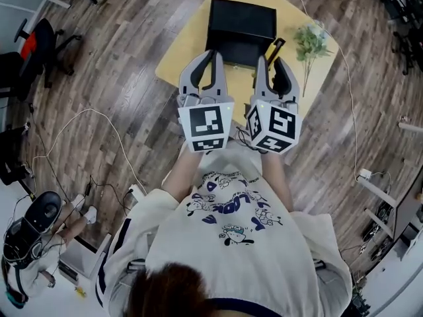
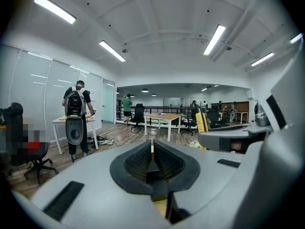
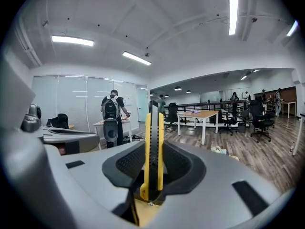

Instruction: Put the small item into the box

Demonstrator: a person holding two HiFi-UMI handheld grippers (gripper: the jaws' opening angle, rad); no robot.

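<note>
In the right gripper view a yellow and black utility knife (image 3: 153,142) stands upright between the pads of my right gripper (image 3: 153,171), which is shut on it. In the head view the knife (image 1: 273,47) pokes out past the right gripper (image 1: 272,68) toward the black open box (image 1: 241,24) on the yellow table (image 1: 184,53). My left gripper (image 1: 210,61) hangs beside it, just in front of the box. Its pads (image 2: 143,160) meet with nothing between them. Both grippers point level, out across the room.
A green plant sprig (image 1: 309,41) lies on the table's right side. Cables (image 1: 73,127) and a black office chair (image 1: 46,41) are on the wooden floor at left. A person with a backpack (image 2: 76,113), desks and chairs stand far off in the room.
</note>
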